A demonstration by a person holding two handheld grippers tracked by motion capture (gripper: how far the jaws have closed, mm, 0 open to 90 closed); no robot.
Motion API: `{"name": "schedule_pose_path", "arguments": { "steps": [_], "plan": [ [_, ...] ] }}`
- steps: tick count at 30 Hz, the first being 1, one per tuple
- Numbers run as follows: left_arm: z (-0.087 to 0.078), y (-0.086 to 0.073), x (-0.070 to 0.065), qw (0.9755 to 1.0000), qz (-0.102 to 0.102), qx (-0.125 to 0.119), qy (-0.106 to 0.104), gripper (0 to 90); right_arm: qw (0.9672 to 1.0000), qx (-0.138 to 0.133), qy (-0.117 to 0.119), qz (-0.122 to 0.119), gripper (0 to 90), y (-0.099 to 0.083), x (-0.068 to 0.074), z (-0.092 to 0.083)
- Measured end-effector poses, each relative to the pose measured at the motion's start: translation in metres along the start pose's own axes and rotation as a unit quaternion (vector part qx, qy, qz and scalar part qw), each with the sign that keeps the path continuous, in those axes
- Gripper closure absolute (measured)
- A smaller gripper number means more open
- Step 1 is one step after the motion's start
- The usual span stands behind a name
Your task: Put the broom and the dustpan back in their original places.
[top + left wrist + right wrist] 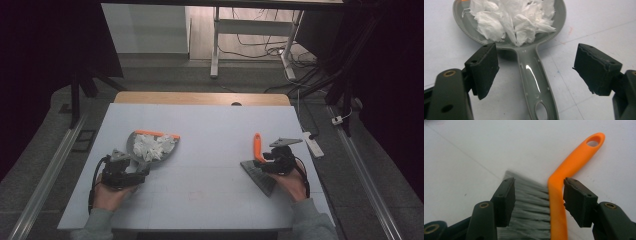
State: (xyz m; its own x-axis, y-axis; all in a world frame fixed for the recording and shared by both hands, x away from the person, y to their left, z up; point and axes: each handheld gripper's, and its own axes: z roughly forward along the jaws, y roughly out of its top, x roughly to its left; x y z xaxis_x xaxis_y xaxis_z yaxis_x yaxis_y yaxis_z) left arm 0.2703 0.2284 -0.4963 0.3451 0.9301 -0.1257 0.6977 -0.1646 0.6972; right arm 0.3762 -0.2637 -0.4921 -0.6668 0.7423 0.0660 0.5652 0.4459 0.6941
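Left gripper view: paper-filled grey dustpan (531,67)

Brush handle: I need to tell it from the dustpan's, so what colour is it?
Orange. The brush handle shows best in the right gripper view, above grey bristles.

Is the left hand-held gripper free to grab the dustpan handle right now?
Probably yes: the left hand-held gripper stands open astride the dustpan handle, pads apart from it, with nothing between; the paper scraps lie farther up.
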Motion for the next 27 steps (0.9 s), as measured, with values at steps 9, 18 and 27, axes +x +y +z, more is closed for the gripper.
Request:
{"name": "schedule_pose_path", "arguments": {
  "steps": [9, 18, 27],
  "plan": [
    [-0.011, -0.008, 0.002, 0.9979, 0.036, -0.004, -0.053, 24.1, 0.9996, -0.008, 0.023, -0.013, 43.5, -0.015, 0.011, -0.013],
    [-0.011, -0.018, 0.003, 0.9964, 0.047, 0.006, -0.071, 24.0, 0.9993, -0.013, 0.034, -0.013, 43.6, -0.035, 0.015, -0.029],
    [-0.013, -0.02, 0.003, 0.9962, 0.046, 0.005, -0.073, 23.9, 0.9988, -0.018, 0.044, -0.016, 43.6, -0.044, 0.014, -0.036]
  ]
}}
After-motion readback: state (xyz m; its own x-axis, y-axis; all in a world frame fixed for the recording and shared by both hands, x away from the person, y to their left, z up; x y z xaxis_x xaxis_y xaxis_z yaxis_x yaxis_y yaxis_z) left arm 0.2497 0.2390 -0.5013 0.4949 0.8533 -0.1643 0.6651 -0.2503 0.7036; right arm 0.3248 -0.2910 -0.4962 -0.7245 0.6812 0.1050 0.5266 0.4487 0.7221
